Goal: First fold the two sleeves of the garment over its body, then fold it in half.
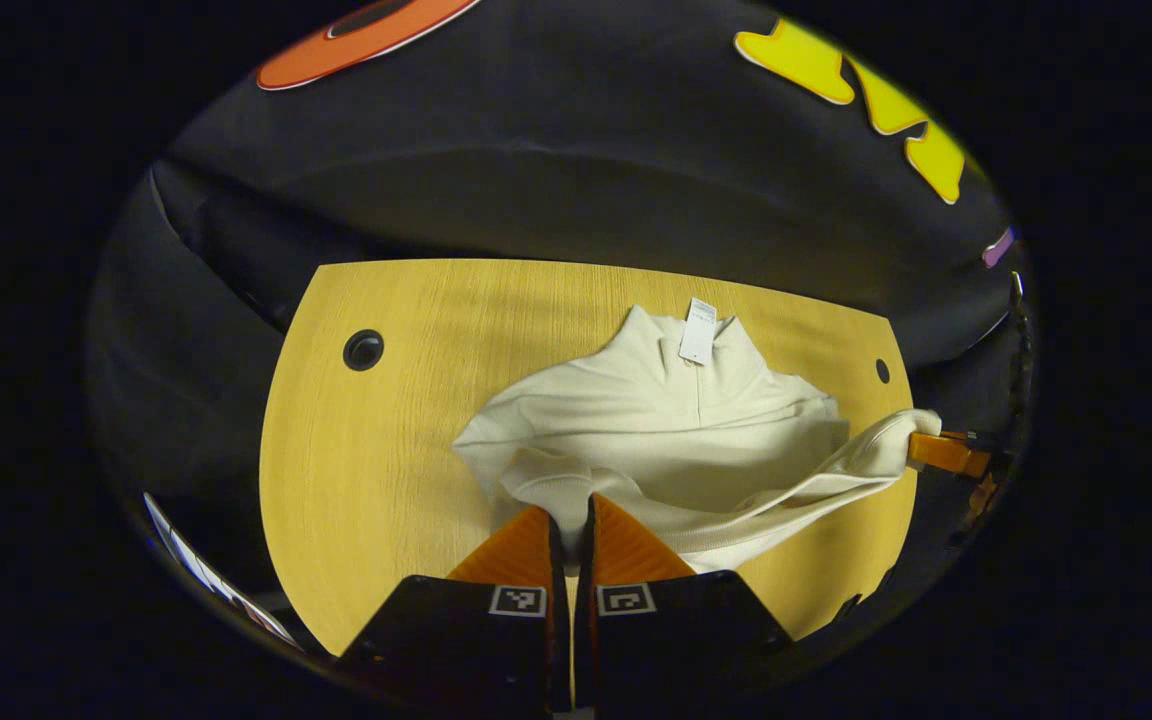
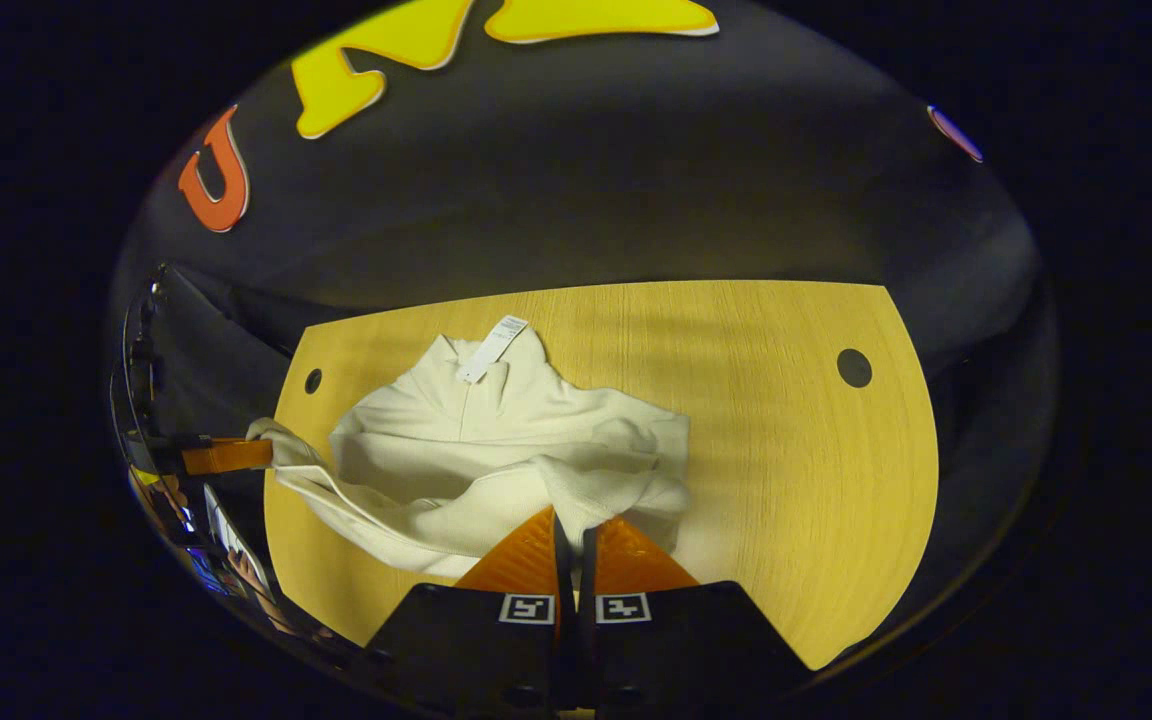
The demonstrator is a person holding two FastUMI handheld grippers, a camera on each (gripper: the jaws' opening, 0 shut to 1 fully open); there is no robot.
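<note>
A cream zip-neck garment (image 1: 676,420) lies on the wooden table (image 1: 366,450) with its collar and white tag (image 1: 698,330) at the far side. In the left gripper view my left gripper (image 1: 571,510) is shut on a bunched edge of the cloth at the near side. Far off to the right, the right gripper (image 1: 941,452) pinches another end, and the fabric stretches in a band between them. In the right gripper view my right gripper (image 2: 571,520) is shut on the garment (image 2: 496,440), and the left gripper (image 2: 226,455) grips it past the table's left edge.
The table (image 2: 786,450) has a round cable hole near each far corner (image 1: 363,349) (image 2: 853,368). Bare wood lies left of the garment in the left gripper view and right of it in the right gripper view. Black cloth walls the booth behind.
</note>
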